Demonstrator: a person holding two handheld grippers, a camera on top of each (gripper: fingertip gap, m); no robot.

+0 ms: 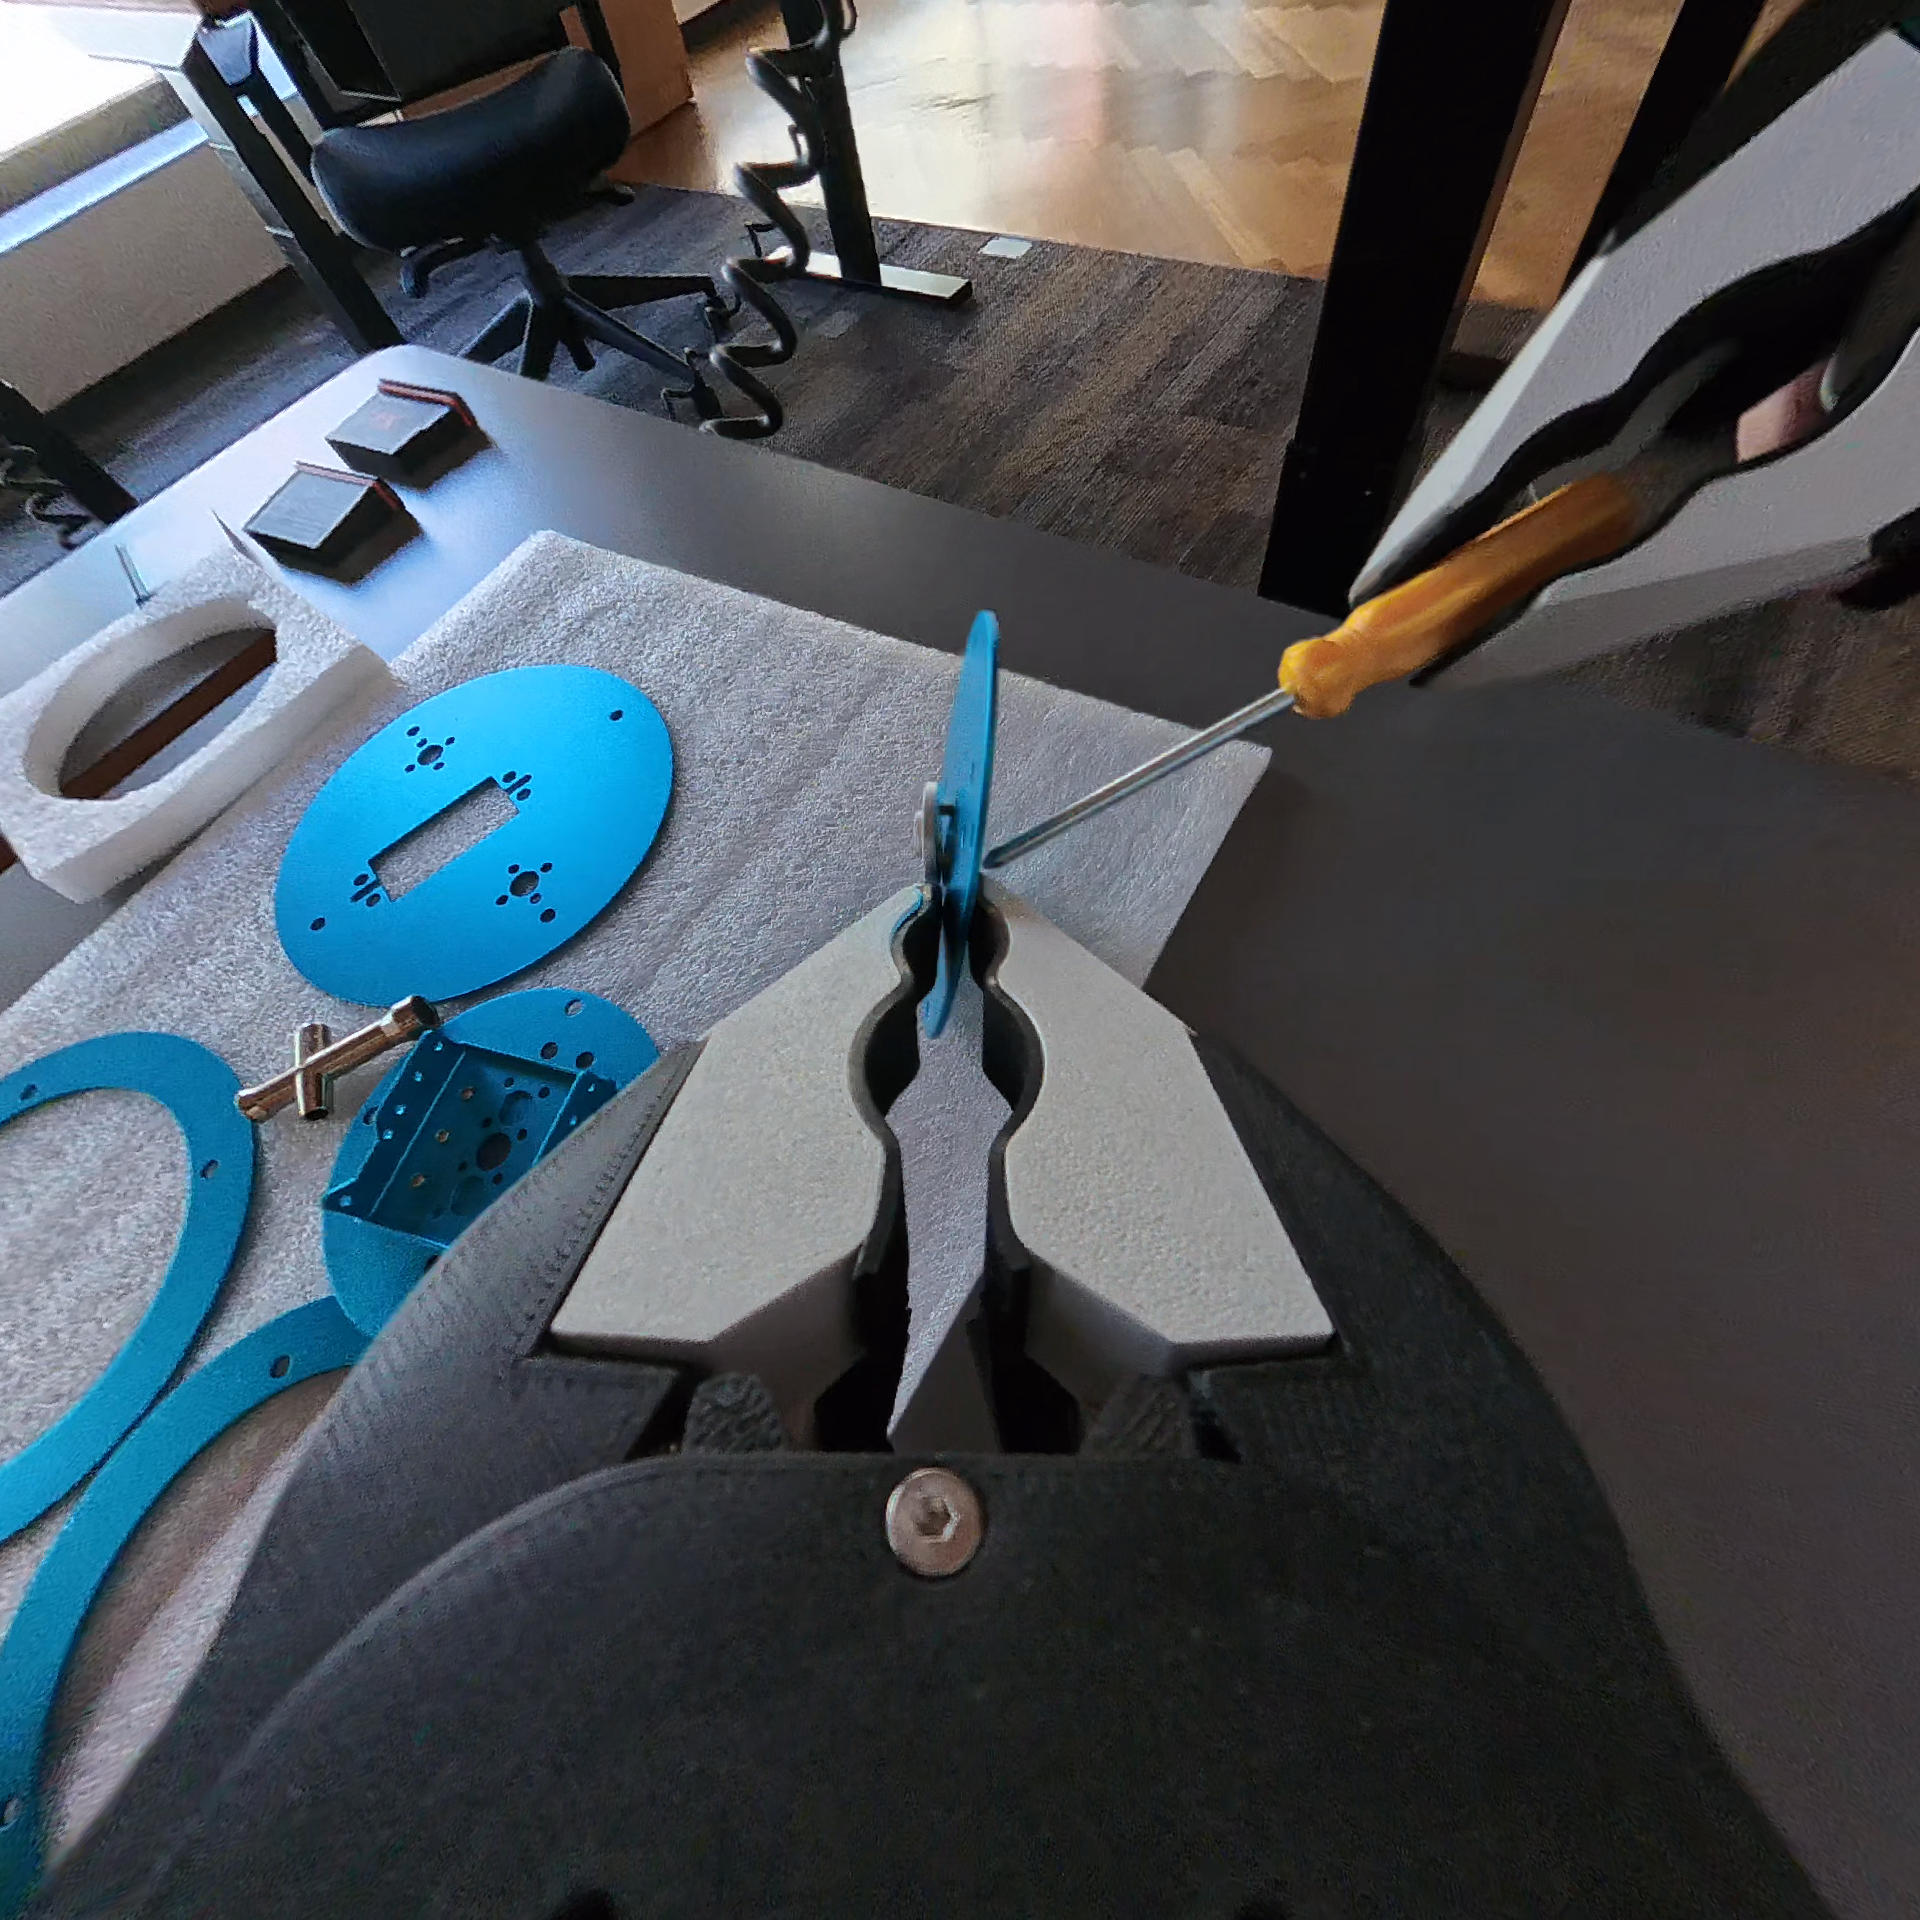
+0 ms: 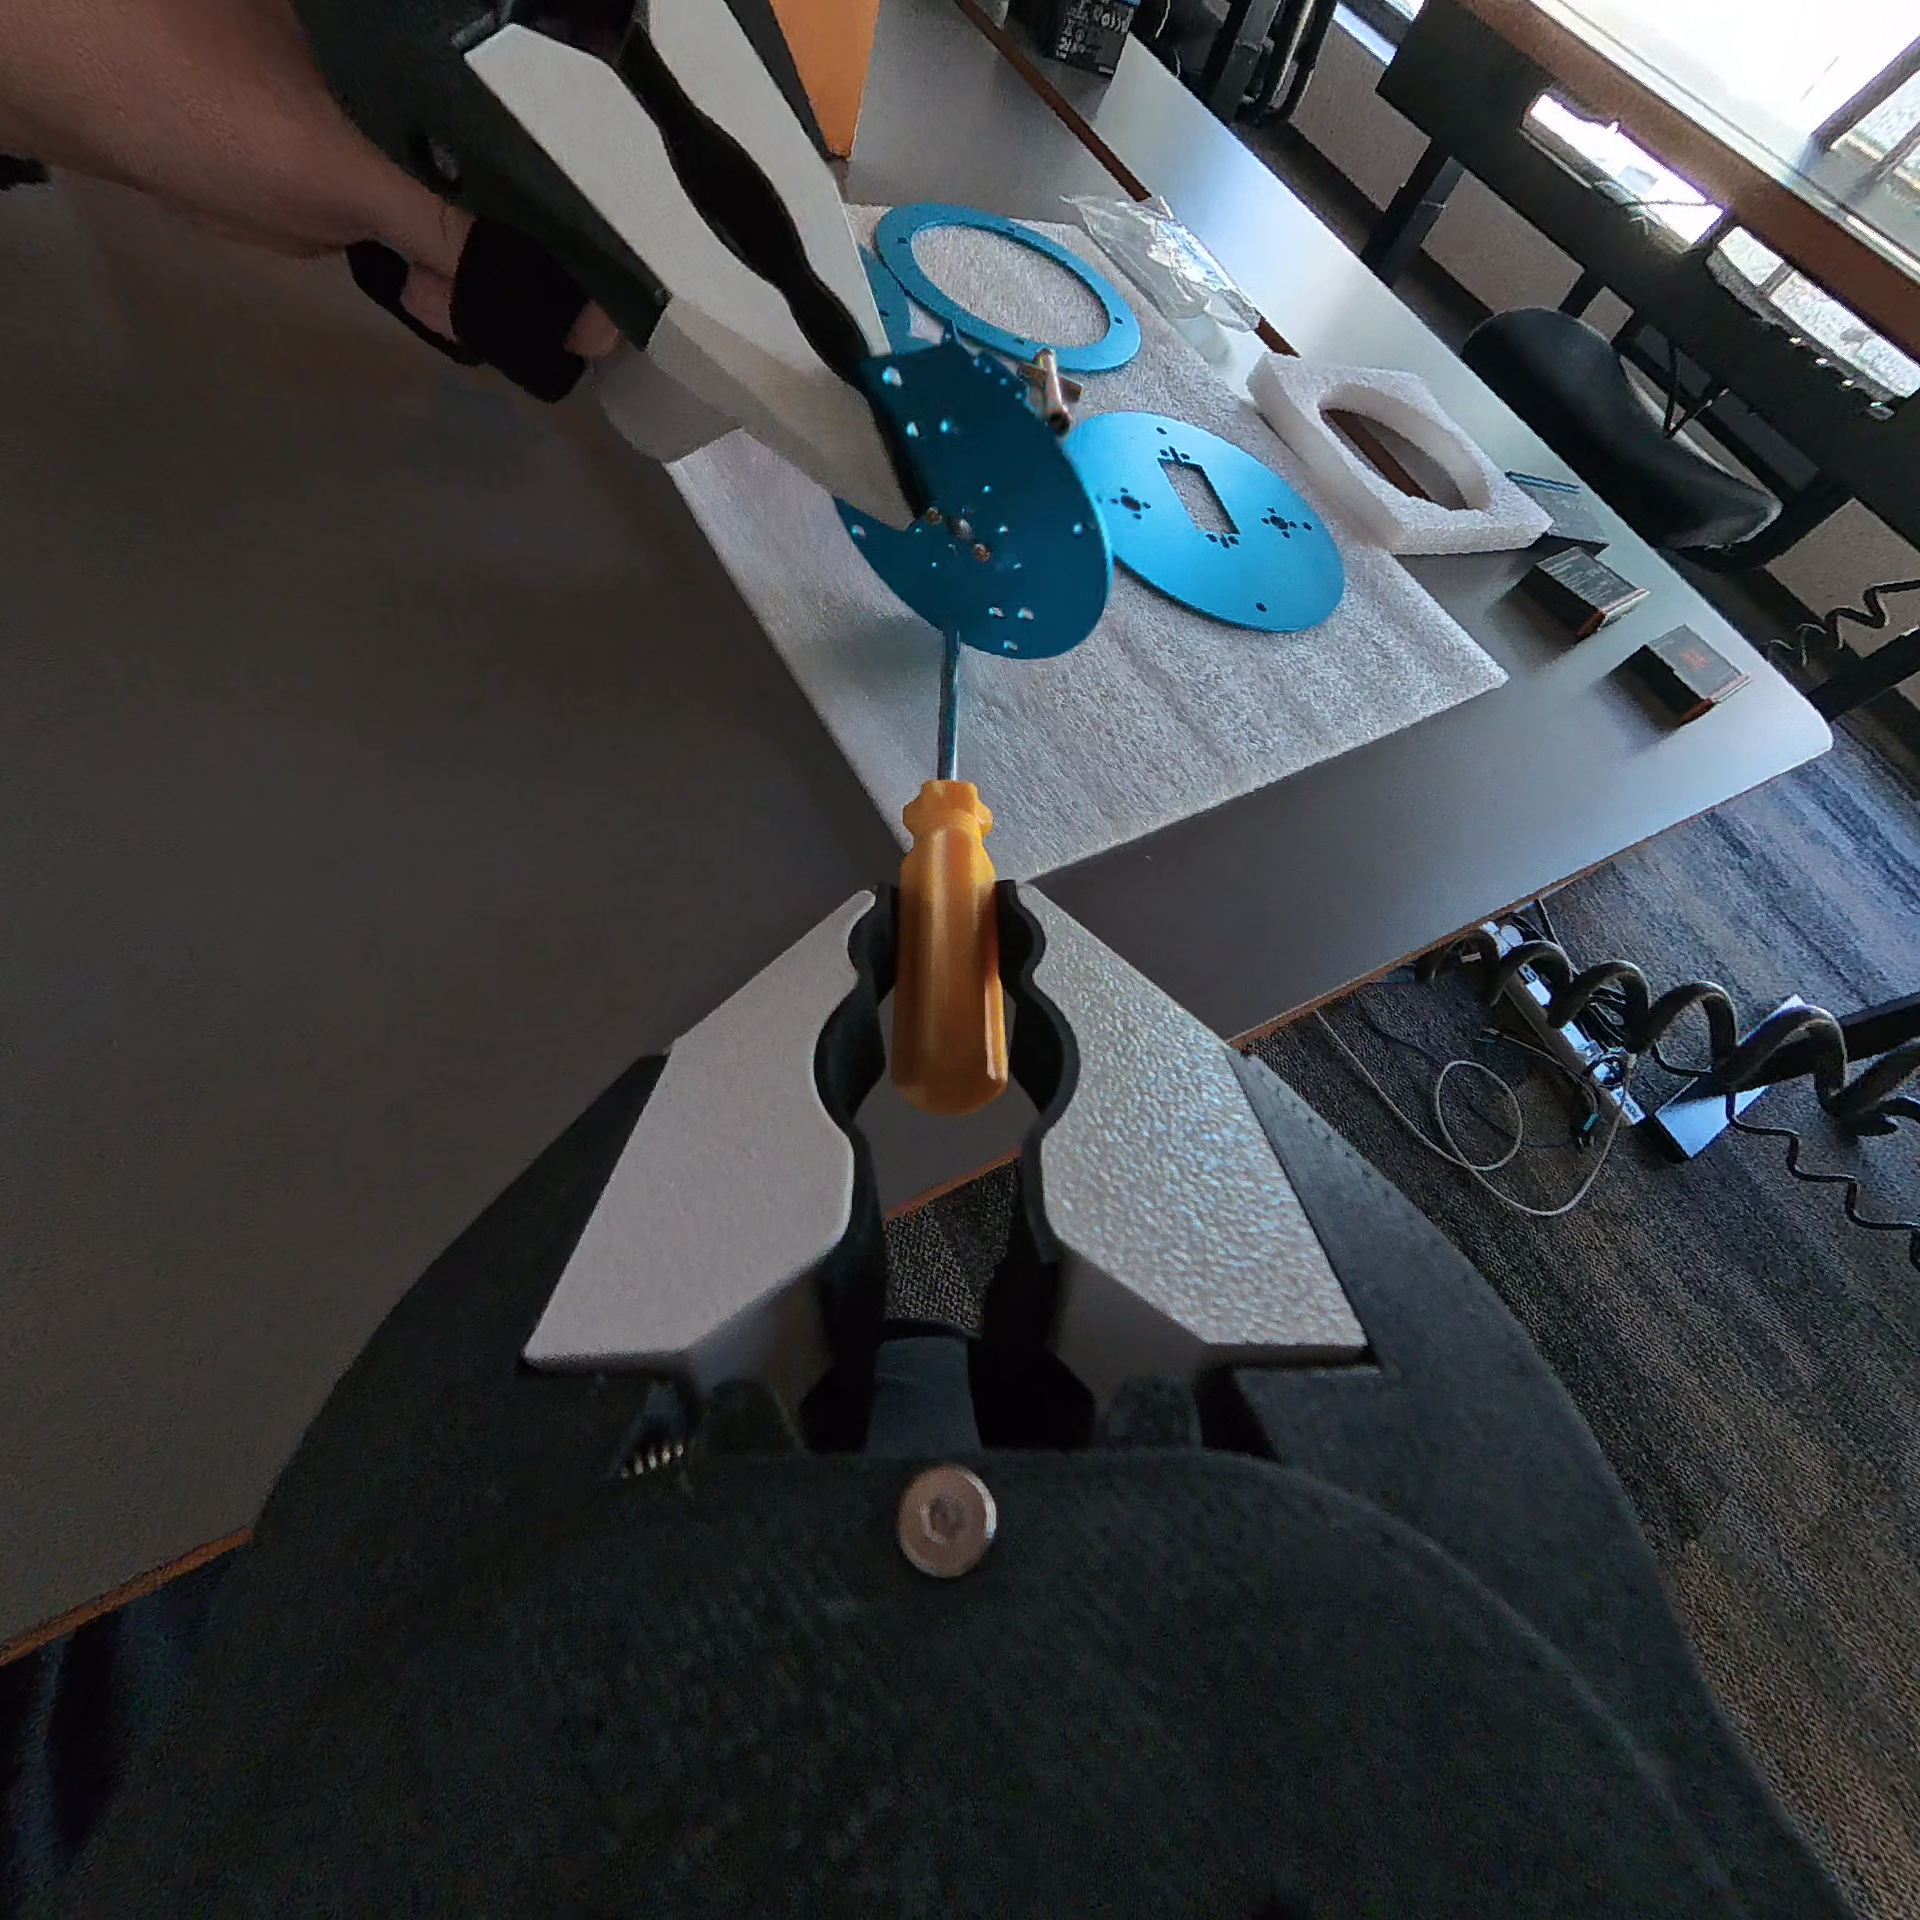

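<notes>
No writing legible in either view. Two small black boxes (image 2: 1581, 595) near the desk's (image 2: 1455, 790) far corner carry reddish markings, too small and blurred to make out. Blue plates (image 1: 473, 836) bear holes only, no marks.

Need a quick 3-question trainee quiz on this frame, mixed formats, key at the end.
1. True or false: the left gripper holds the round blue perforated metal plate lifted on edge above the white foam sheet.
2. What does the right gripper clamp? A) silver cross-shaped socket wrench B) orange-handled screwdriver C) blue metal ring
3. Fill in: the screwdriver's metal shaft points at the ____ held by the other gripper.

Key
1. True; its fingers pinch the plate's edge.
2. B, the orange-handled screwdriver. The silver cross-shaped socket wrench and the blue metal ring lie on the foam.
3. Plate; the tip sits among its small fasteners.
</notes>
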